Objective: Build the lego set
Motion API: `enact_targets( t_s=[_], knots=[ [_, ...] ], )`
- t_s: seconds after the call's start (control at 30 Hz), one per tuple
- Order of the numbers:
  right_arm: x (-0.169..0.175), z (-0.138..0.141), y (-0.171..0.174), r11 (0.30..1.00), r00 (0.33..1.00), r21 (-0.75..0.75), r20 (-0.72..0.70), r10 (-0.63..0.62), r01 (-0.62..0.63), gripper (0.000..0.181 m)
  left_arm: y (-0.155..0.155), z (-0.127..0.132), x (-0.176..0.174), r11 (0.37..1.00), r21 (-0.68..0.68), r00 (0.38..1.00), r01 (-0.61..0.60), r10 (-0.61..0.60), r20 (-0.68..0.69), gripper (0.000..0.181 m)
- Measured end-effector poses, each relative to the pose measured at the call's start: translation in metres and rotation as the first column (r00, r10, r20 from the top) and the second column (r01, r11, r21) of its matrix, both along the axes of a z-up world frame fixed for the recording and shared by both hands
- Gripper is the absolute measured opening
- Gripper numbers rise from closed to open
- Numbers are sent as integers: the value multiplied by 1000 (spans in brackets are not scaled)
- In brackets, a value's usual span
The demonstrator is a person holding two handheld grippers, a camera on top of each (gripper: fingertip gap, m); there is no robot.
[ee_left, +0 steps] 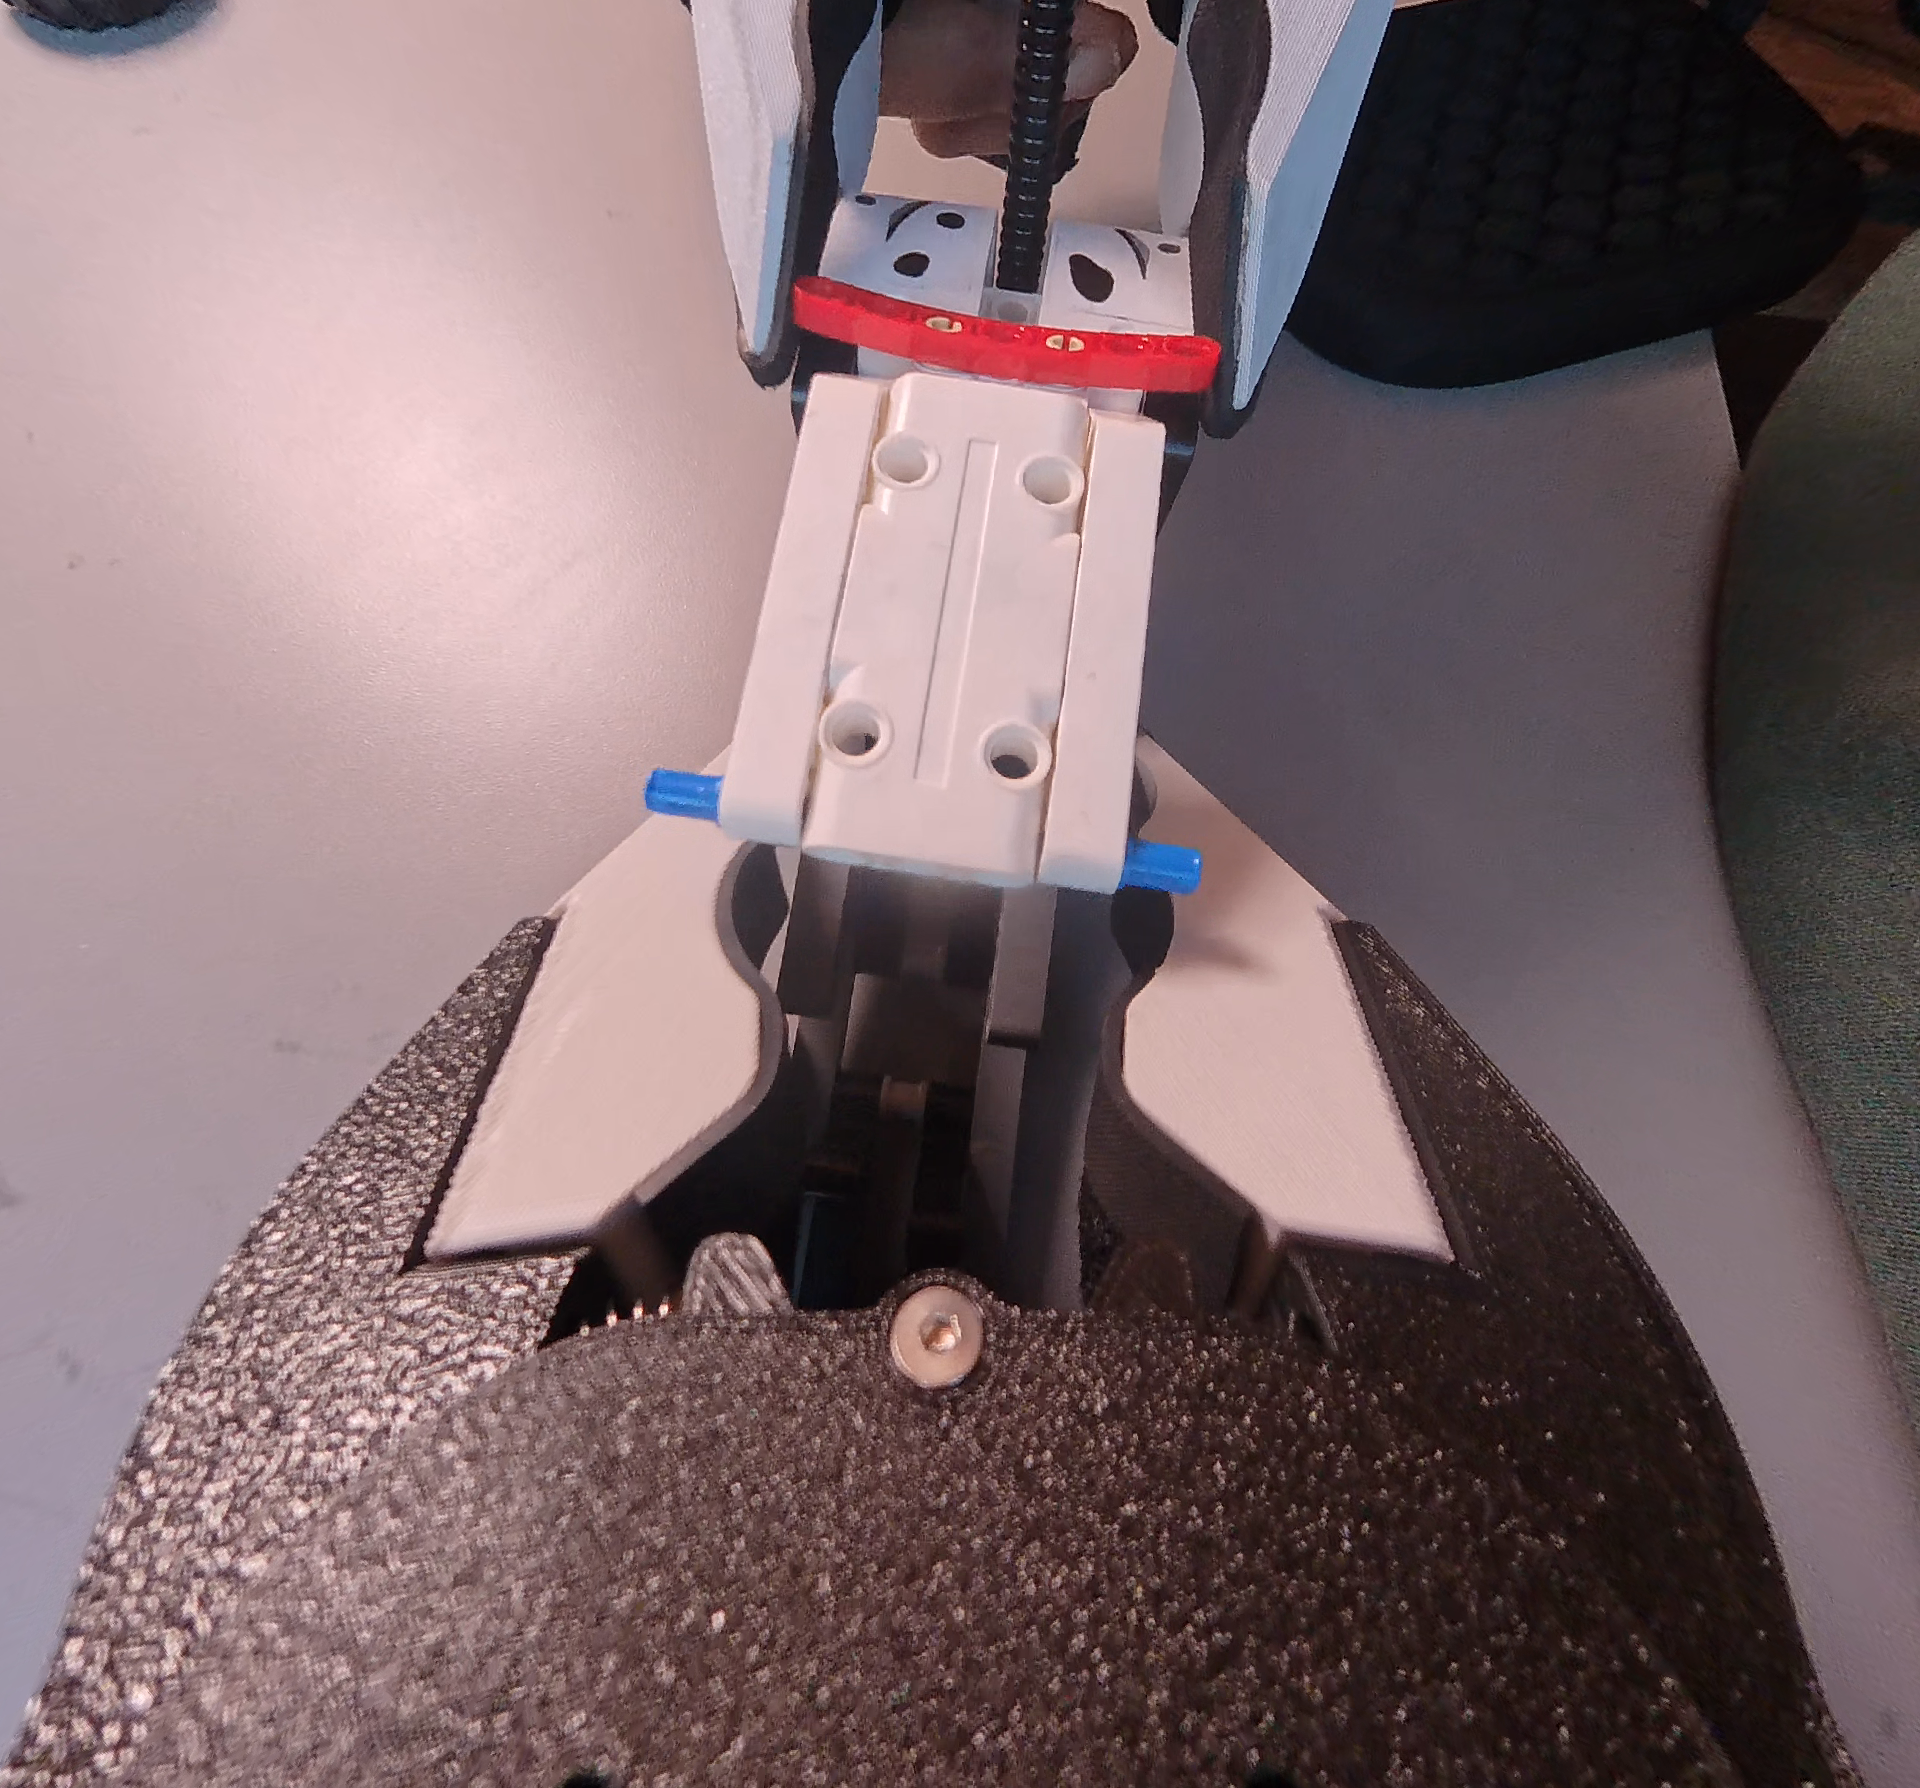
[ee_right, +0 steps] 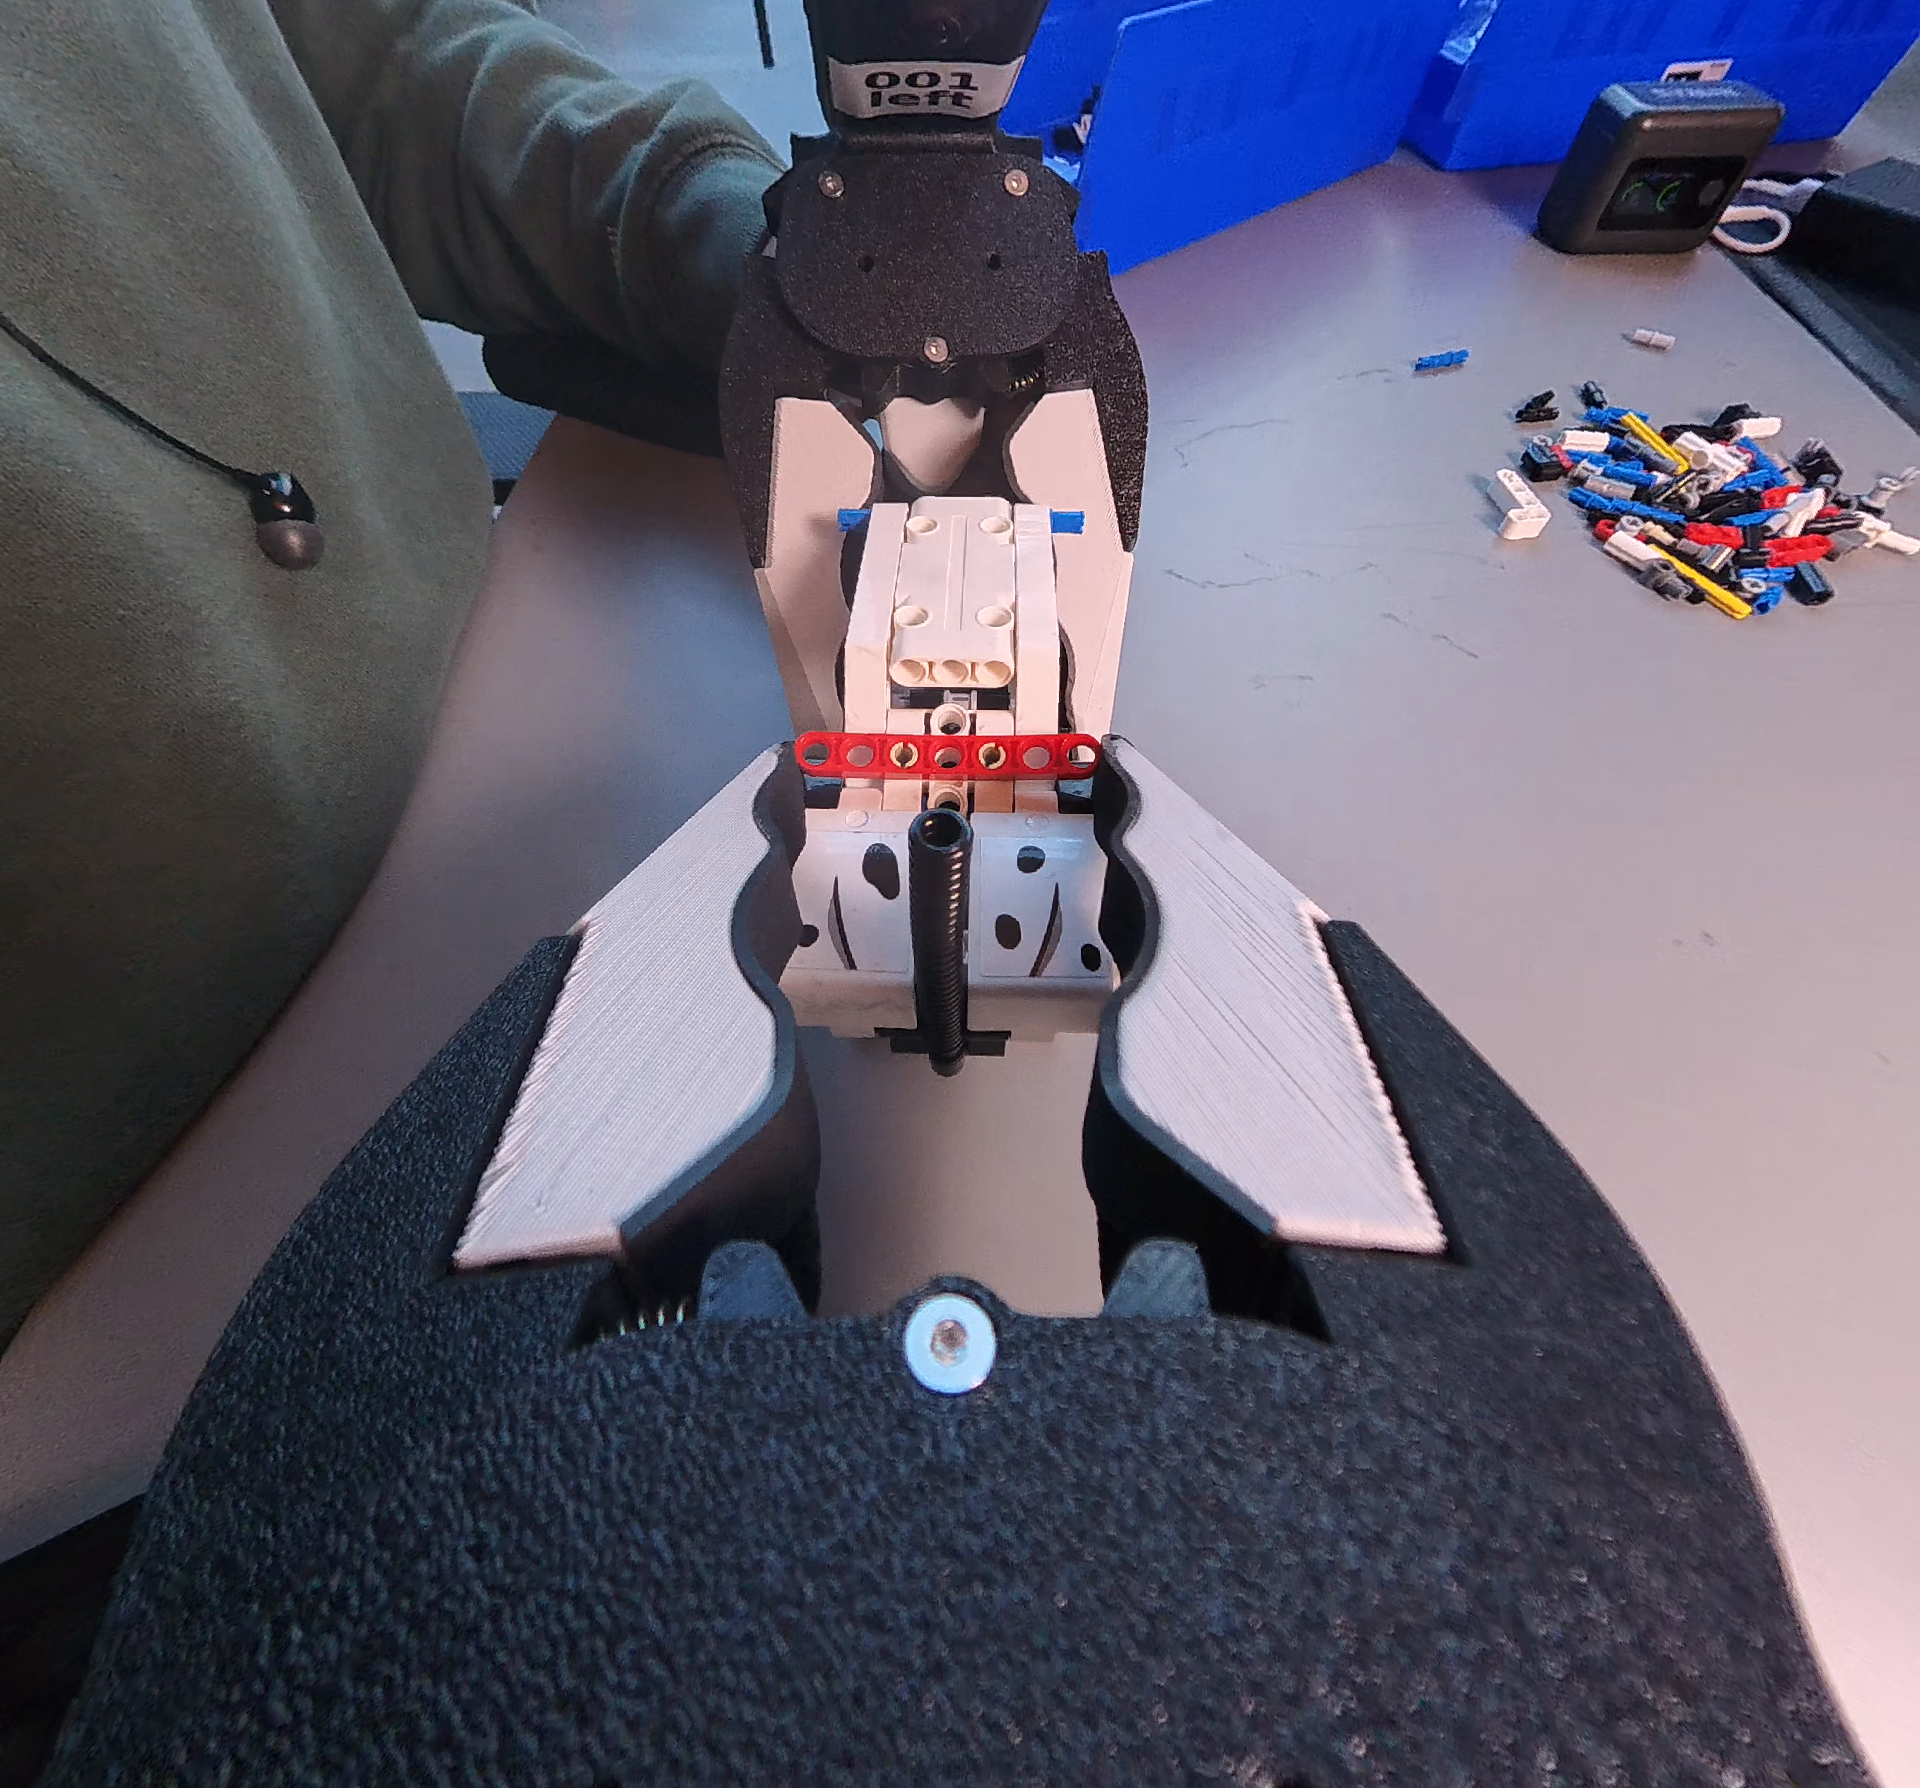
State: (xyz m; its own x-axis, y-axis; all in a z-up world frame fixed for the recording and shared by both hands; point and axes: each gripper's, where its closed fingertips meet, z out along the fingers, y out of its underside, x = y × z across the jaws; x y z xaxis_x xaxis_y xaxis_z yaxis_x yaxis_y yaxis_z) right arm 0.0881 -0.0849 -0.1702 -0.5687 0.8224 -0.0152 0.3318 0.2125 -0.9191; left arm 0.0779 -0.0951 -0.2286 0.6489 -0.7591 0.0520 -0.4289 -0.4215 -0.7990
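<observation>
The lego assembly (ee_right: 951, 699) is light, rigid, but separable: your left gripper (ee_right: 940, 595) and right gripper (ee_right: 951, 803) both clamp its opposite ends; hold the white beams, not the red beam (ee_right: 945, 754).

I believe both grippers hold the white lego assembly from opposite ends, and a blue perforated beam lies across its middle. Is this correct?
Not quite: the perforated beam across the middle is red, not blue; only the small pins sticking out at the sides are blue. The right wrist view shows this most clearly. The rest holds: the left gripper and right gripper hold the white lego assembly from opposite ends.
</observation>
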Motion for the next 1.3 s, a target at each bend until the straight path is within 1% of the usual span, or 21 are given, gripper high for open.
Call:
enact_targets(
  t_s=[0.2,0.23,0.27,0.3,0.33,0.37,0.4,0.47,0.63,0.7,0.77,0.83,0.87,0.9,0.97,1.03,1.1,1.17,1.23,1.3],
  knots=[
    [1,2,0,1000,1000,15,-3,-6,6,56,0,0,0,1000,1,1000,2,-2,-2,62],
    [2,28,0,997,997,-81,-81,-11,5,56,0,-1,-2,1000,-4,1000,-3,3,-5,62],
    [5,55,11,991,990,-131,-130,-49,32,56,0,-1,-6,1000,-6,1000,-16,16,0,62],
    [6,52,16,998,991,4,-122,-55,55,56,0,0,-8,1000,-5,1000,-19,19,2,62],
    [8,32,6,993,999,120,-49,-14,20,57,0,0,-8,1000,2,1000,-12,12,-11,62],
    [9,20,-4,991,1000,135,-8,14,-12,57,1,0,-7,1000,-2,1000,-3,3,-27,62],
    [7,18,-4,992,1000,126,-2,4,-3,57,1,0,-8,1000,-8,999,0,-1,-37,62],
    [3,31,7,997,998,54,-38,-45,47,57,1,0,-8,1000,1,999,-3,3,-34,63],
    [-7,41,29,992,990,18,-72,-121,123,58,3,1,-11,1000,11,999,-25,25,-26,65],
    [-12,40,58,977,977,63,-71,-201,206,58,3,0,-12,1000,1,999,-26,26,-31,75],
    [-15,30,100,944,949,95,-19,-315,315,58,2,3,-12,1000,15,999,-24,25,-22,80],
    [-17,5,152,884,893,177,47,-447,433,58,1,7,-14,999,26,999,-24,24,-23,81],
    [-17,-9,179,847,854,215,85,-512,486,58,1,7,-17,999,30,999,-26,27,-37,81],
    [-18,-21,202,814,820,238,105,-563,529,58,0,6,-19,999,31,998,-25,26,-52,82],
    [-24,-40,237,766,758,265,154,-634,586,58,-2,6,-23,999,35,998,-22,24,-60,81],
    [-35,-52,259,739,722,290,186,-666,608,58,-5,5,-26,999,33,998,-22,24,-58,77],
    [-46,-62,270,727,700,323,218,-680,606,58,-5,2,-30,999,36,997,-34,37,-72,70],
    [-52,-71,275,724,680,356,262,-685,591,58,-6,1,-30,999,33,997,-35,37,-65,66],
    [-56,-73,275,729,666,340,302,-682,593,59,-6,1,-30,998,44,997,-35,38,-65,59],
    [-55,-73,276,726,654,333,316,-688,602,63,-4,1,-31,998,56,996,-41,45,-71,58]
  ],
)
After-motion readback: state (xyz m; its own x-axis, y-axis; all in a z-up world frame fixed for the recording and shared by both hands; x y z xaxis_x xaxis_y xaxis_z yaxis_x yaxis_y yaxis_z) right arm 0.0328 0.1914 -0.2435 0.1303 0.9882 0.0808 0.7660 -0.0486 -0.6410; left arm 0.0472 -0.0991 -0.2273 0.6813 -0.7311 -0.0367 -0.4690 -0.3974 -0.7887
